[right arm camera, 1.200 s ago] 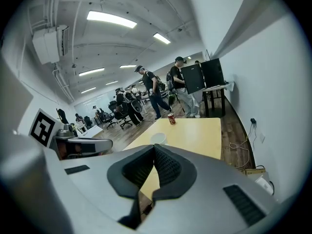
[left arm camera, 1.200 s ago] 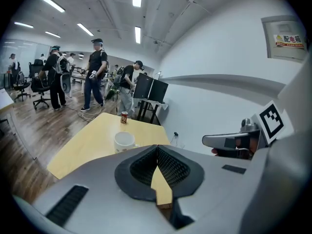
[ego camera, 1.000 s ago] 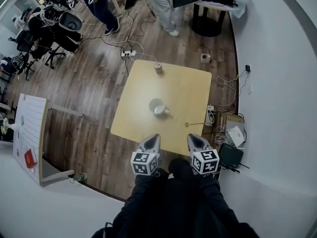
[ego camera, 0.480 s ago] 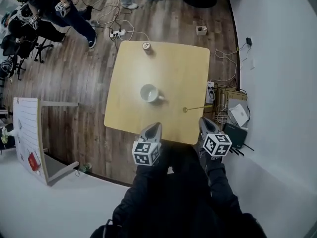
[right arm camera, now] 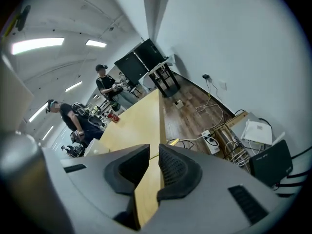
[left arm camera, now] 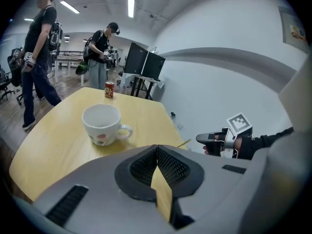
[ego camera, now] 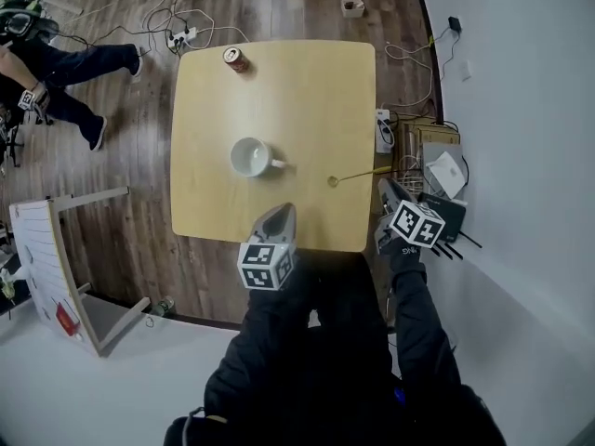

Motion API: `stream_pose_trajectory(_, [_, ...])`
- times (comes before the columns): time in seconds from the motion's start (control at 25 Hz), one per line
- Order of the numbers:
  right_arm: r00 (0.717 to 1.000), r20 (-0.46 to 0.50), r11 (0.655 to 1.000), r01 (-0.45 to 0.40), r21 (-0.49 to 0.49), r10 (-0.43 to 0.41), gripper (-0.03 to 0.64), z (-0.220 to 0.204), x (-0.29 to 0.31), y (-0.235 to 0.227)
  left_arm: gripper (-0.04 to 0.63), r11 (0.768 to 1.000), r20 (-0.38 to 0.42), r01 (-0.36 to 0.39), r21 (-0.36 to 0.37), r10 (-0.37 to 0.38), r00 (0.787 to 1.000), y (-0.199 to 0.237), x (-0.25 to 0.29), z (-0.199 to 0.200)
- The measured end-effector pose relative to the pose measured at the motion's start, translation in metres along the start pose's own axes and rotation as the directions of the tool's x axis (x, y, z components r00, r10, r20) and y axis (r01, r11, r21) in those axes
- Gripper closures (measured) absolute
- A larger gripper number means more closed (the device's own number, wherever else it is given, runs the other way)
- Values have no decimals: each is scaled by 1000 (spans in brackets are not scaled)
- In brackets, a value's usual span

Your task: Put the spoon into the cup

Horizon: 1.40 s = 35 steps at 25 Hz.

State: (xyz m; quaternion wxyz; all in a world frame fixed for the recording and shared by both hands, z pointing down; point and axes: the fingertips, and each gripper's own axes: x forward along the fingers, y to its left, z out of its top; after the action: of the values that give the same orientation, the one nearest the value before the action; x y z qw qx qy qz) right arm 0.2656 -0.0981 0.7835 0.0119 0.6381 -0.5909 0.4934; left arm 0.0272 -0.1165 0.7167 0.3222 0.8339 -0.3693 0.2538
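Spoon (ego camera: 358,176) is seen lying flat on the desk (ego camera: 297,91), its handle reaching out over the right edge, well apart from the cup (ego camera: 251,156), which stands upright and empty near the middle. The overhanging handle is judged to be the intended grasping point, since the right tool (ego camera: 388,190) is held just beside it, off the desk's edge. Its jaws are opening, with nothing between them. The left tool (ego camera: 281,215) is held at the near edge with its jaws pressed together and empty (perhaps ready to steady the cup). A can (ego camera: 235,59) stands at the far corner.
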Motion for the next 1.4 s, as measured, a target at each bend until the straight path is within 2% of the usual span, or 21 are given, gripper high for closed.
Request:
stream_pose_trajectory(0.2, [1000,22,993,19,119,-22,506,2,18,-30,561,1000,-36,13,-7,-13,999,0,16,-13])
stream_pose_trajectory(0.28, [1000,25,983,0,183,-4,478,-1,28,-39,561,1000,-45,12,-10,-13,999,2,21,-17])
stream_pose_trajectory(0.44, [997,45,948,-71,312,60,468,-1,44,-48,561,1000,-63,9,-14,-10,998,6,29,-23])
stream_pose_trajectory(0.56, [994,47,929,-109,353,99,469,-1,53,-46,561,1000,-75,-1,-26,-1,997,14,27,-29])
stream_pose_trajectory(0.6, [993,46,926,-118,359,109,476,-1,55,-45,561,999,-79,-7,-35,5,997,16,27,-31])
stream_pose_trajectory(0.72, [989,61,912,-151,382,138,551,2,55,-41,561,998,-82,-21,-58,17,997,20,25,-36])
stream_pose_trajectory(0.96, [970,107,890,-244,384,219,591,23,42,-15,561,996,-58,-23,-82,18,998,20,21,-29])
stream_pose_trajectory(1.12, [954,114,901,-300,314,278,592,39,33,22,561,994,-31,-35,-104,32,999,27,10,-19])
stream_pose_trajectory(1.32, [925,134,880,-379,287,355,592,54,34,79,561,988,4,-73,-135,75,997,51,-6,-9])
stream_pose_trajectory(1.4, [903,141,863,-430,266,407,592,59,38,111,561,985,21,-87,-150,91,996,64,-14,-3])
